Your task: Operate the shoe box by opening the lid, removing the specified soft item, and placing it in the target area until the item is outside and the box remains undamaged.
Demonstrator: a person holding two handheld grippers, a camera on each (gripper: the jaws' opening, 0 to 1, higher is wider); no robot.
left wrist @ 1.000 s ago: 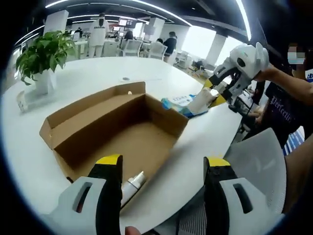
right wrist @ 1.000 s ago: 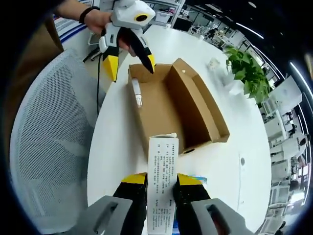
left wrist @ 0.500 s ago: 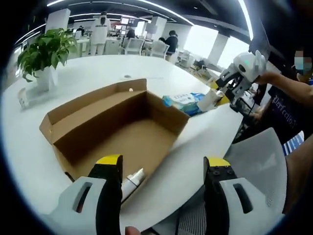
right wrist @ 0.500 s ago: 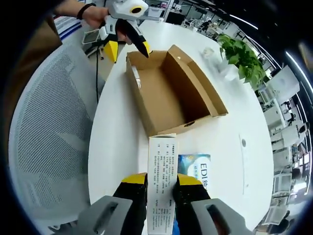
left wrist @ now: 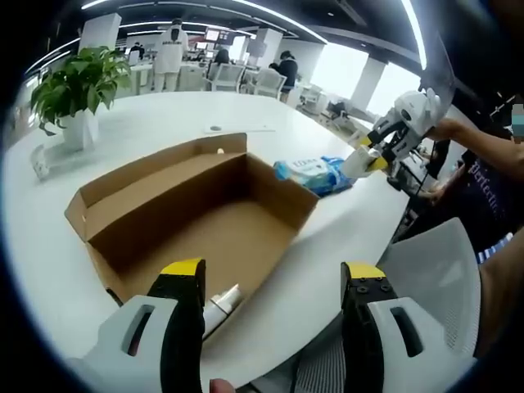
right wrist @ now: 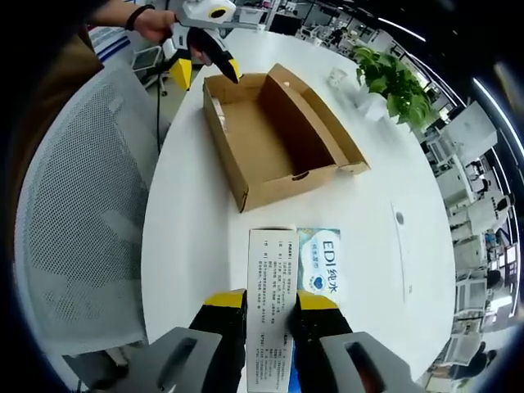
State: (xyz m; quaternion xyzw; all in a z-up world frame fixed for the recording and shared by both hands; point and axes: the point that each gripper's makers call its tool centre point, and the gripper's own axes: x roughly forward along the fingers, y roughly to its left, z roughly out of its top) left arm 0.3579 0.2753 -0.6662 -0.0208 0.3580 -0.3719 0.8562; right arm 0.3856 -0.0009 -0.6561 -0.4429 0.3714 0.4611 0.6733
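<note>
In the left gripper view, my left gripper [left wrist: 274, 282] hangs with its jaws spread wide and nothing between them, over the near end of the open shoe box [left wrist: 188, 217] on the white table [left wrist: 344, 237]. A blue tissue pack [left wrist: 315, 173] lies just beyond the box.

In the right gripper view, my right gripper [right wrist: 270, 304] is clamped on a white carton [right wrist: 271, 286] above the tissue pack [right wrist: 319, 262].
</note>
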